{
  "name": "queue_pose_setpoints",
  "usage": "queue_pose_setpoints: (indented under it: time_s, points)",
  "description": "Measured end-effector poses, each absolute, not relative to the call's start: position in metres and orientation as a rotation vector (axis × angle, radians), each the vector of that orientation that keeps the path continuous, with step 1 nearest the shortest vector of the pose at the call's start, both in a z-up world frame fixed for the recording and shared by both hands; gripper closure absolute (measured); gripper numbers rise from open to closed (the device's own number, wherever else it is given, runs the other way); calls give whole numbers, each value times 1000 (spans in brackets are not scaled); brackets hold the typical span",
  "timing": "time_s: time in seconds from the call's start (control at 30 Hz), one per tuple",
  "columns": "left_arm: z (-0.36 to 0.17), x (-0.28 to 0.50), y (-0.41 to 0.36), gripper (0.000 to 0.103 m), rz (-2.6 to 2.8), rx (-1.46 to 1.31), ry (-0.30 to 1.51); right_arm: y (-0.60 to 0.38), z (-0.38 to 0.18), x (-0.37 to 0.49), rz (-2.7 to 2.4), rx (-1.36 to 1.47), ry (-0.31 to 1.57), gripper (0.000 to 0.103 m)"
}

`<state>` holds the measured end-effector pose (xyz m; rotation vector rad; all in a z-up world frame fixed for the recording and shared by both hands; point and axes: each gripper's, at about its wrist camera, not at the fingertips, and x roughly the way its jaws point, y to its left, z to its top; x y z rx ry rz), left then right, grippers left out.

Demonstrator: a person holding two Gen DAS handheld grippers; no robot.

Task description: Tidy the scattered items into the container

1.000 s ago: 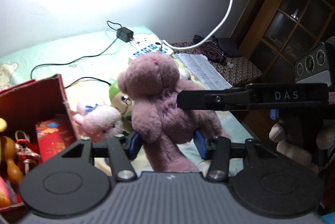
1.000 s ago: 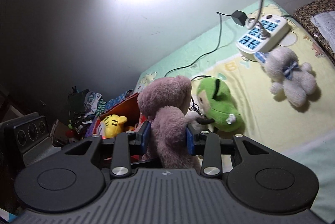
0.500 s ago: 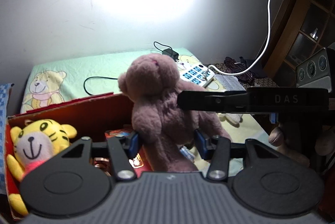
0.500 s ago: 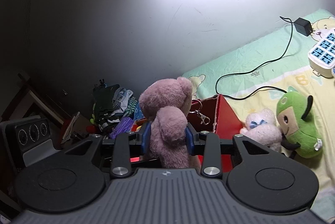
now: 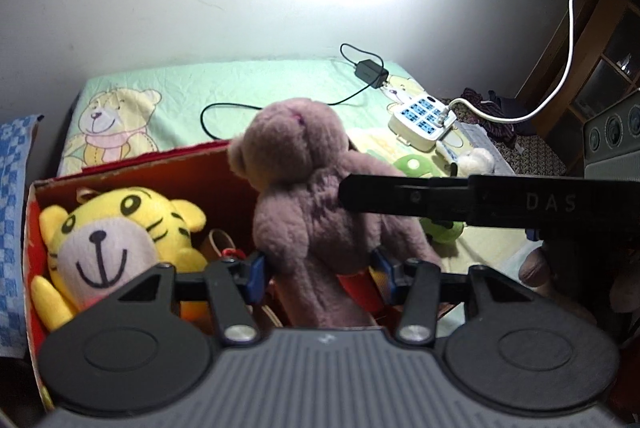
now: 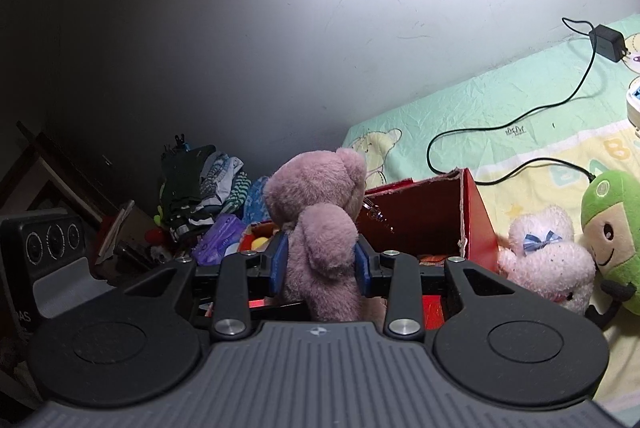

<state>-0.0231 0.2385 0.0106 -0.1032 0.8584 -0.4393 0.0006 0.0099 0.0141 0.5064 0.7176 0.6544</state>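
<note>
Nearest in the left wrist view, the left gripper [image 5: 320,270] has its blue-padded fingers [image 5: 256,270] pinching the lower body of a mauve plush teddy bear [image 5: 308,196], which stands upright between them. In the right wrist view the right gripper [image 6: 320,262] pinches the same mauve bear [image 6: 320,228] with its own blue fingers [image 6: 279,262], one pad against each flank. From the right of the left view, the black arm of the right gripper [image 5: 460,202] reaches across to the bear's side.

Just beyond and below the left fingers lies an open red cardboard box [image 5: 132,172]; the bear hangs above its right part. Inside, left of the left fingers, lies a yellow plush tiger with a pale face [image 5: 112,240]. In the right view the box [image 6: 436,216] sits directly behind the fingers.

Right of the right fingers, on the bed, a pale pink plush bunny with a blue bow [image 6: 548,260] rests just beside the box wall, touching a green plush figure with a tan face [image 6: 612,228].

Farther off, the bed's mint and yellow sheet printed with cartoon bears [image 5: 240,88] carries a black cable [image 6: 520,116], a black charger block [image 5: 372,72] and a white power strip with blue sockets [image 5: 422,116]. Far left of the right fingers is a heap of folded clothes [image 6: 200,188].
</note>
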Motion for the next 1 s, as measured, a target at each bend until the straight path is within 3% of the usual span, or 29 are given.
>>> queue_pose_setpoints:
  time_s: [0.4, 1.0]
  points:
    - [-23, -3, 256, 52, -395, -93, 945, 36, -29, 25, 605, 554, 856, 67]
    - [-35, -8, 262, 48, -345, 14, 982, 69, -45, 39, 585, 461, 937, 66]
